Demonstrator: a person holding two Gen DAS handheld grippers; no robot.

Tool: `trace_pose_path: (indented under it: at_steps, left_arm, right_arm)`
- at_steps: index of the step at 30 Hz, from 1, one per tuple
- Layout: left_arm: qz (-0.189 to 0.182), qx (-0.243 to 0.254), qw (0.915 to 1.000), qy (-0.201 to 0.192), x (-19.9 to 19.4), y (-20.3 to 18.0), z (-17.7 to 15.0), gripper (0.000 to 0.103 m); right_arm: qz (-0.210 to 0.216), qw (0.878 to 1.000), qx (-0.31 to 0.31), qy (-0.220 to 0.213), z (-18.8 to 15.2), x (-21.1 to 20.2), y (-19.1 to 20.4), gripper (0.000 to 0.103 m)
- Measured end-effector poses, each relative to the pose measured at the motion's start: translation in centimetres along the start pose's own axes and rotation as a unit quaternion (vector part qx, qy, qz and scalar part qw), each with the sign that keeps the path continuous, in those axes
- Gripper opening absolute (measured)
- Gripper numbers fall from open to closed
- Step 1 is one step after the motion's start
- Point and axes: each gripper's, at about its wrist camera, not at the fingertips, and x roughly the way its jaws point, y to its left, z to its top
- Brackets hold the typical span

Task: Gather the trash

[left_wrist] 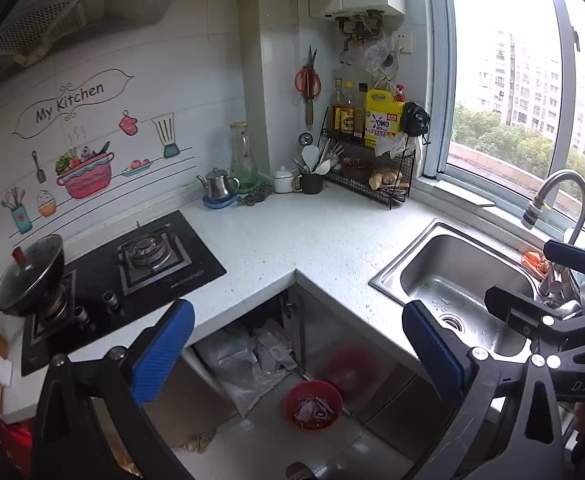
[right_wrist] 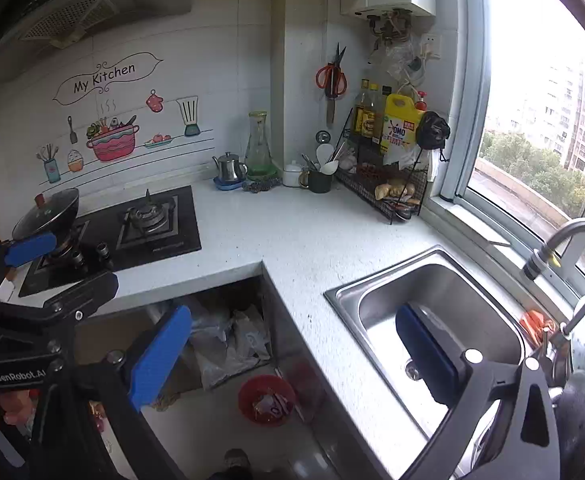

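Note:
A small red bin (left_wrist: pixel 312 404) (right_wrist: pixel 266 400) with crumpled wrappers inside stands on the floor in the open space under the counter corner. Grey plastic bags (left_wrist: pixel 252 360) (right_wrist: pixel 228 340) lie behind it. My left gripper (left_wrist: pixel 298 352) is held high above the bin, open and empty; it also shows at the left of the right wrist view (right_wrist: pixel 58 270), over the stove's front edge. My right gripper (right_wrist: pixel 294 354) is open and empty too, spanning from the floor gap to the sink. In the left wrist view the right gripper (left_wrist: pixel 540 280) hangs over the sink's right side.
The white L-shaped countertop (left_wrist: pixel 292 240) carries a black gas stove (left_wrist: pixel 132 268) with a lidded wok (left_wrist: pixel 28 276). At the back are a kettle, a glass carafe (left_wrist: pixel 243 158) and a wire rack of bottles (left_wrist: pixel 372 148). A steel sink (left_wrist: pixel 452 280) and faucet (right_wrist: pixel 572 248) sit under the window.

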Motion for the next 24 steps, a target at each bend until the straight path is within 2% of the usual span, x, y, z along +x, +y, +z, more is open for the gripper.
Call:
trace_pose_path:
  at_steps: [11, 24]
  left_arm:
    - [0.023, -0.007, 0.9997, 0.004, -6.2, -1.9, -4.2, 0.103]
    - [0.027, -0.007, 0.9996, 0.001, -8.4, -1.7, -5.5, 0.103]
  right_arm:
    - [-0.002, 1.000, 0.003, 0.013, -4.1, -4.3, 1.3, 0.102]
    - [-0.009, 1.000, 0.005, 0.009, -5.4, -6.0, 3.6, 0.102]
